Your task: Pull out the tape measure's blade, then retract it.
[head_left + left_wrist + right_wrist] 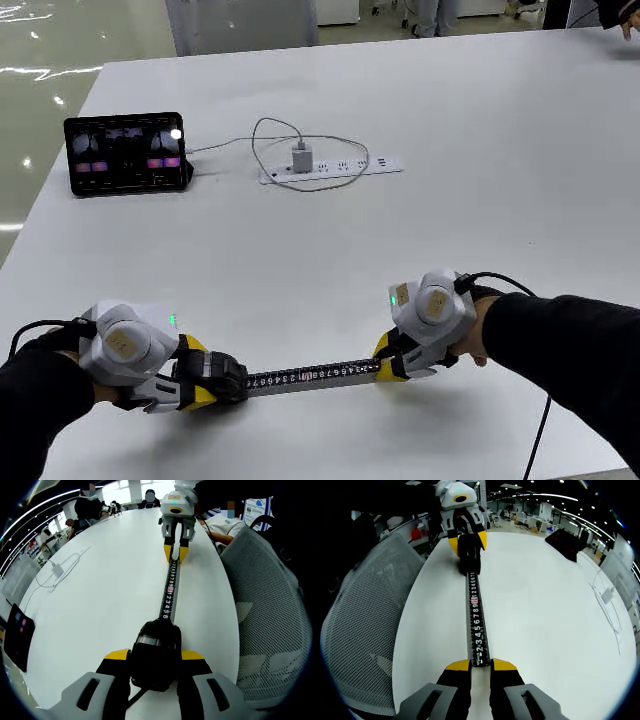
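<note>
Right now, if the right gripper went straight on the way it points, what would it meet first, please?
Following the blade it holds, the right gripper would most likely meet the tape case first, clamped in the left gripper; nothing else lies between.

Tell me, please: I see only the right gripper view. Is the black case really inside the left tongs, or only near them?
Observer: Inside. The left gripper view shows the case clamped between both sides of the left tongs, with the blade leaving its front.
Operator: Thank you. And the dark thing at the far right of my view, what is it?
Observer: It is a tablet. In the head view its screen faces the person and is lit.
</note>
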`<action>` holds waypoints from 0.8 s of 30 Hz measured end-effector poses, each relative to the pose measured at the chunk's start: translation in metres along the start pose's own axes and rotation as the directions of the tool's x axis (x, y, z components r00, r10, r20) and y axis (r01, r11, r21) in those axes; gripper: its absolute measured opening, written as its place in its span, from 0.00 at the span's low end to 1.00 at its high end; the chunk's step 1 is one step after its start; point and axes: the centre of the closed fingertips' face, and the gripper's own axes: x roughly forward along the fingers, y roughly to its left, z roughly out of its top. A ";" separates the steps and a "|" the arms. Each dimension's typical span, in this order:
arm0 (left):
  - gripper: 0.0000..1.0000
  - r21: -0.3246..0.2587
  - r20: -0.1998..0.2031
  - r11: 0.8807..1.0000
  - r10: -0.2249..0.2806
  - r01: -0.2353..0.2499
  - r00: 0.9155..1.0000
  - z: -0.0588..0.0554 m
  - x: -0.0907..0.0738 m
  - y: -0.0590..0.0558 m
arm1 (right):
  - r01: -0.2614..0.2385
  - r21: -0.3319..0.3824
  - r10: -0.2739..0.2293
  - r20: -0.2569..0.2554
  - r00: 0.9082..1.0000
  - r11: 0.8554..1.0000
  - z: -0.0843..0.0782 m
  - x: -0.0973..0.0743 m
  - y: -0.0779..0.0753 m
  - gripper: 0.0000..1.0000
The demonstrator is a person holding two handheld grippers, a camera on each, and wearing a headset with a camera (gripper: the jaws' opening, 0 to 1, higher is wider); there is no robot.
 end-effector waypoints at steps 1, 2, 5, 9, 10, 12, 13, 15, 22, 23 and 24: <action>0.30 0.001 0.000 1.000 0.000 0.000 1.000 0.000 0.000 0.000 | 0.000 -0.001 0.000 -0.001 1.000 1.000 0.000 0.000 0.000 0.10; 0.30 0.000 0.001 1.000 0.001 -0.001 1.000 0.000 0.000 0.000 | 0.000 0.001 0.000 -0.001 1.000 1.000 -0.001 0.000 0.000 0.10; 0.30 0.000 0.003 1.000 0.001 -0.001 1.000 0.000 0.000 0.000 | -0.002 0.010 0.002 0.002 1.000 1.000 -0.002 -0.001 0.000 0.10; 0.30 -0.002 0.004 1.000 0.002 -0.002 1.000 0.000 0.000 0.000 | -0.002 0.016 0.002 0.005 1.000 1.000 -0.003 -0.002 -0.001 0.10; 0.30 -0.002 0.004 1.000 0.002 -0.002 1.000 0.000 0.000 0.000 | -0.002 0.015 0.002 0.003 1.000 1.000 -0.003 -0.002 -0.001 0.10; 0.30 -0.003 0.004 1.000 0.002 -0.002 1.000 0.000 0.000 0.000 | -0.001 0.014 0.001 0.002 1.000 1.000 -0.004 -0.002 -0.001 0.10; 0.30 -0.003 0.004 1.000 0.002 -0.002 1.000 0.000 0.000 0.000 | -0.002 0.012 0.002 0.001 1.000 1.000 -0.005 -0.003 -0.001 0.10; 0.30 -0.004 0.004 1.000 0.003 -0.003 1.000 0.000 0.000 0.000 | -0.004 0.010 0.004 -0.003 1.000 1.000 -0.006 -0.004 -0.001 0.10; 0.30 -0.006 0.007 1.000 0.005 -0.005 1.000 0.000 0.000 0.000 | -0.006 0.009 0.006 -0.011 1.000 1.000 -0.010 -0.007 -0.002 0.10; 0.30 -0.006 0.007 1.000 0.005 -0.005 1.000 0.000 0.000 0.000 | -0.005 0.009 0.006 -0.011 1.000 1.000 -0.010 -0.007 -0.002 0.10; 0.30 -0.006 0.007 1.000 0.005 -0.005 1.000 0.000 0.000 0.000 | -0.005 0.009 0.006 -0.012 1.000 1.000 -0.011 -0.008 -0.002 0.10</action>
